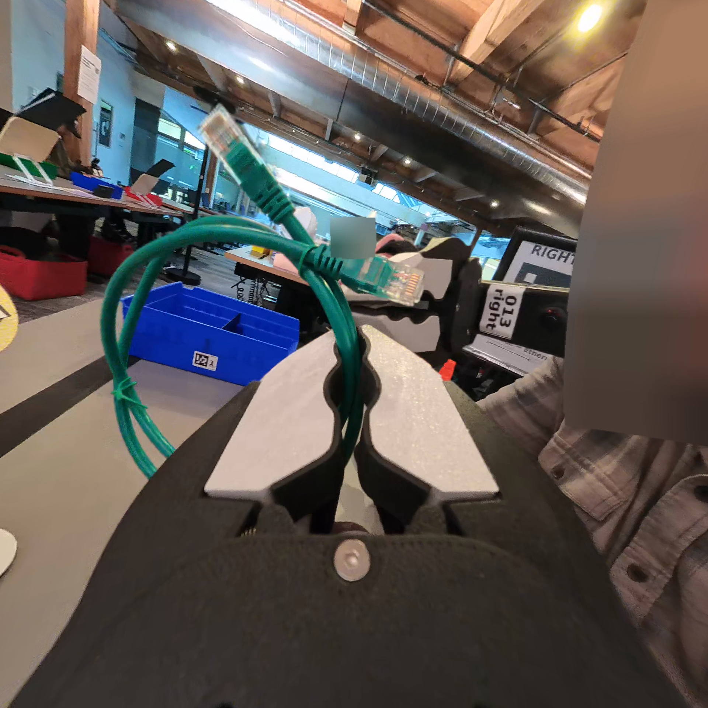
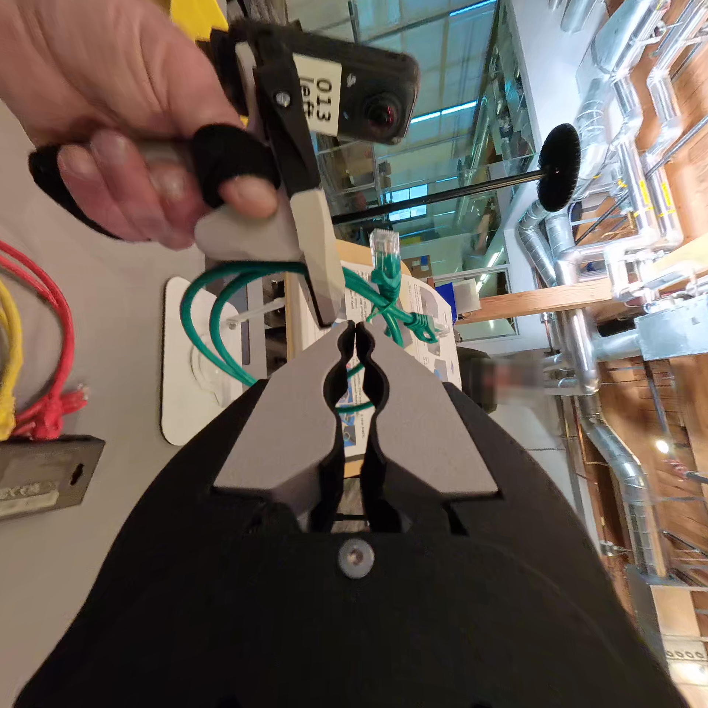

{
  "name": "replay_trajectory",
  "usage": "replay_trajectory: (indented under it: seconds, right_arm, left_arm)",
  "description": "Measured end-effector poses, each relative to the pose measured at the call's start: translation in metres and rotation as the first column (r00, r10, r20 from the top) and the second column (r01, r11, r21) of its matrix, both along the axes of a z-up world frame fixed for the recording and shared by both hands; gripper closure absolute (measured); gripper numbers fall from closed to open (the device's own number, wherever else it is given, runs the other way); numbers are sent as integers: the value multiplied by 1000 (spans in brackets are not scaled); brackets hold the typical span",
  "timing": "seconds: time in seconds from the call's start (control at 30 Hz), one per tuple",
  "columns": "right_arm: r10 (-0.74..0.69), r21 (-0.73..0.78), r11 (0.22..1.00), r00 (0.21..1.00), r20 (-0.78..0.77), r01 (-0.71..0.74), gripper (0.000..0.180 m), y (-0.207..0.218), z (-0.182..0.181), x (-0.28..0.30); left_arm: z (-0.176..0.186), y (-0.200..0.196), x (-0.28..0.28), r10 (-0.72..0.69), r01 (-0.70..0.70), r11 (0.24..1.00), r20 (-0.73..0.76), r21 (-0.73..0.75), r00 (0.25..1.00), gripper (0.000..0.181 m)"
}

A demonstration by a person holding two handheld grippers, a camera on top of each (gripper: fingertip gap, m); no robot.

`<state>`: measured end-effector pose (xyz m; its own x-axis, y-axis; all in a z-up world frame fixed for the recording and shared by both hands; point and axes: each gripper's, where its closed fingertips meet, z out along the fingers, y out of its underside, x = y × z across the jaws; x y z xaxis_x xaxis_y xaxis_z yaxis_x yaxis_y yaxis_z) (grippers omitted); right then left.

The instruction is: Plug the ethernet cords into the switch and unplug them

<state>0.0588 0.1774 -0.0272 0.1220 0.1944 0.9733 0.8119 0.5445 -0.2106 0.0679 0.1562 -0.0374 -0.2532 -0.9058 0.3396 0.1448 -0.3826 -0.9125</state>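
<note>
Between the clenched jaws of the left gripper (image 1: 349,339) runs the coiled green ethernet cord (image 1: 126,306), its loop bulging toward nine o'clock. One plug (image 1: 224,134) points up toward eleven o'clock; the other plug (image 1: 398,281) points toward three, just before the right gripper (image 2: 353,325), whose jaws meet on nothing. At nine o'clock in the right wrist view, red cords (image 2: 57,314) and yellow cords (image 2: 9,344) sit in the black switch (image 2: 38,475).

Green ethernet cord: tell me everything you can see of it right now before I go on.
The green ethernet cord is a short, thin, rubbery patch cable, coiled in a double loop and bound by green ties. Both ends carry clear plastic plugs with green boots: one plug points up, the other points sideways toward the right tool, which is shut on nothing. The left tool pinches the loop, holding it in the air, unplugged.
</note>
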Motion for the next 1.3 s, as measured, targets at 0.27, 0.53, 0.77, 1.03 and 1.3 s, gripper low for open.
replay_trajectory:
  seconds: [0.27, 0.53, 0.77, 1.03, 1.3]
  right_arm:
    - [74, -403, 884, 922, -379, -236, 166, 4, 3, 19]
    - [72, -493, 482, 593, -802, -725, 164, -5, 16, 1]
    - [42, -471, 336, 512, -858, -816, 179, -7, 12, -7]
    - [151, -383, 707, 656, -740, -595, 180, -1, 22, -2]
    - [-41, 215, 974, 990, -131, 69, 180, -1, 30, -1]
  left_arm:
    - [8, 5, -10, 90, -90, 986, 4, 139, 996, 179]
    - [3, -10, -3, 22, -20, 983, -12, 180, 1000, 180]
    - [1, -16, 0, 10, -4, 980, -25, 200, 1000, 179]
    - [5, -11, -2, 17, -14, 989, -14, 145, 1000, 179]
    - [21, -4, -8, 30, -28, 999, 78, -15, 996, 179]
